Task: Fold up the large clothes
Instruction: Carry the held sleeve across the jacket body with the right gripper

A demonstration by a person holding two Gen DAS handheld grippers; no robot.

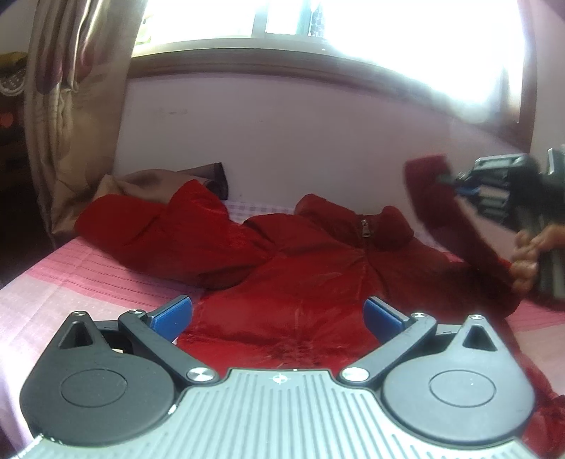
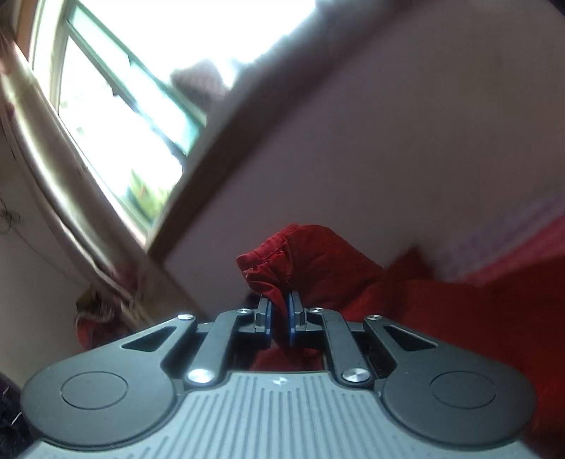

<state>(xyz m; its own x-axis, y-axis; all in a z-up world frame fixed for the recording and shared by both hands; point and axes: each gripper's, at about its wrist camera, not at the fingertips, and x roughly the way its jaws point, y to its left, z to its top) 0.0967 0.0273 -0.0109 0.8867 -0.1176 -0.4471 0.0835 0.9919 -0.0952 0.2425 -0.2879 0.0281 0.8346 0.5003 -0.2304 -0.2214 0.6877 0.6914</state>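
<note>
A red zip-up jacket [image 1: 303, 279] lies front up on the bed, collar and zipper pull [image 1: 363, 227] towards the wall, one sleeve [image 1: 159, 226] stretched out to the left. My left gripper [image 1: 279, 312] is open and empty, low over the jacket's lower front. My right gripper [image 2: 279, 317] is shut on the cuff of the other sleeve [image 2: 282, 261] and holds it up off the bed. In the left wrist view the right gripper [image 1: 455, 180] shows at the right with the lifted sleeve [image 1: 445, 208] hanging from it.
The bed has a pink striped cover [image 1: 70, 282]. A brown cloth [image 1: 148, 180] lies at the wall behind the left sleeve. A patterned curtain [image 1: 70, 106] hangs at the left. A bright window [image 1: 317, 17] and its sill run above the pale wall.
</note>
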